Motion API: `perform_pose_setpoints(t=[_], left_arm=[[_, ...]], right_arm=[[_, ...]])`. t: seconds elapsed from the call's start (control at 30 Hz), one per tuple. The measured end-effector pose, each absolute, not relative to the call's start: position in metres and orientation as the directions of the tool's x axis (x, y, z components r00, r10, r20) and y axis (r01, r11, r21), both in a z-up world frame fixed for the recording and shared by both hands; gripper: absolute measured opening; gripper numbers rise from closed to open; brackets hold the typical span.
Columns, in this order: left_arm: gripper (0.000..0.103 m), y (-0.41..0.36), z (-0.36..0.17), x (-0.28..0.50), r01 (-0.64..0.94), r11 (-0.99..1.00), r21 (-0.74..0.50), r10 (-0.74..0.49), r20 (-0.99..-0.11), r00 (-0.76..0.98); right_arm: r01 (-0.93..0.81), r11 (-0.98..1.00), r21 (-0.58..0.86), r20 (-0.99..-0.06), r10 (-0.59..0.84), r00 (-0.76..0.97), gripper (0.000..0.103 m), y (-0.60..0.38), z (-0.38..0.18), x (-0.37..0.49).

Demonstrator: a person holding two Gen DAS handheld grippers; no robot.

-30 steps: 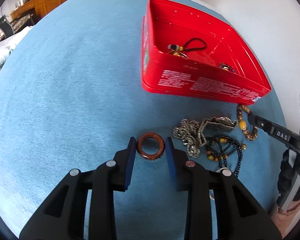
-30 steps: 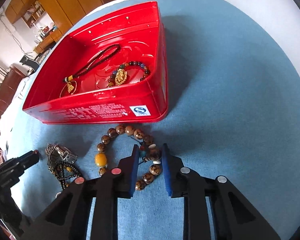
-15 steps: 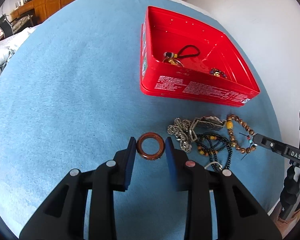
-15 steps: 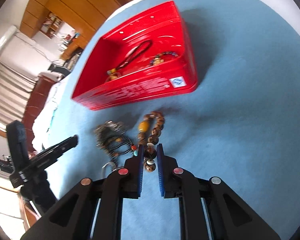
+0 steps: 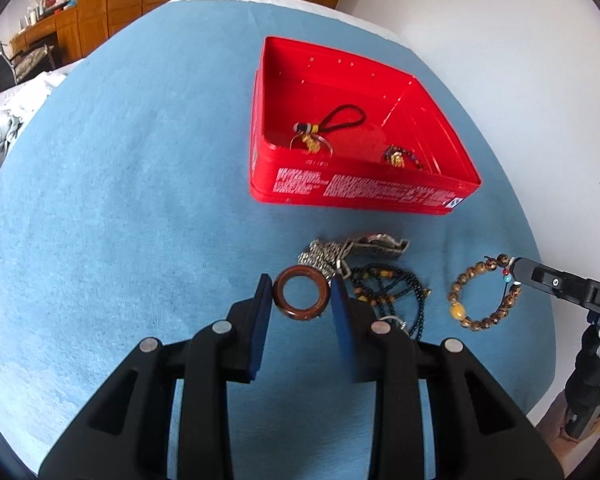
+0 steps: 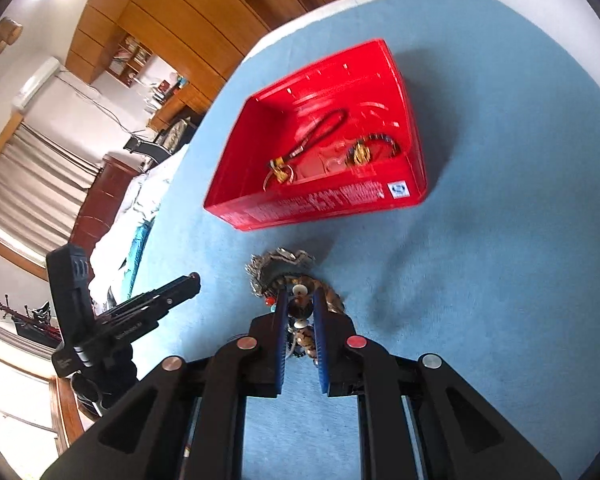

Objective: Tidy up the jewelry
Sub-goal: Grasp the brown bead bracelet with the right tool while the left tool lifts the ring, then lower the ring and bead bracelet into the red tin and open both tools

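The left gripper (image 5: 300,300) clasps a brown ring (image 5: 301,298) flat between its pads, and the right gripper (image 6: 300,304) is pinched tight on a wooden bead bracelet (image 5: 485,293), whose loop dangles below its fingertips. The red box (image 5: 364,194), already holding two pieces, lies straight ahead of both sets of fingers and beyond the remaining heap of chains (image 5: 356,264) on the blue cloth (image 5: 120,200). Its near long wall runs crosswise to the fingers, so I judge each load must clear that wall, with the left hand seemingly somewhat nearer.
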State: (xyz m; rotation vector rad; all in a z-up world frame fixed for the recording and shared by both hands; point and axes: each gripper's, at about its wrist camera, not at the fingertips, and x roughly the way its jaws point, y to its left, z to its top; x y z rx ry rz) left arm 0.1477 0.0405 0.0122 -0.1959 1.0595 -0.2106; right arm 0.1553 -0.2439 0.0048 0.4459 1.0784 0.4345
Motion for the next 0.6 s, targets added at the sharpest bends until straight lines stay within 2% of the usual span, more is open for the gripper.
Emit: perform_pose_setpoints(t=[0.6], left_arm=[[0.029, 0.007, 0.065, 0.205, 0.139, 0.955, -0.261, -0.295, -0.803, 0.519]], right_arm=[[-0.169, 0.847, 0.503, -0.713, 0.518, 0.473, 0.012, -0.236, 0.074, 0.199]])
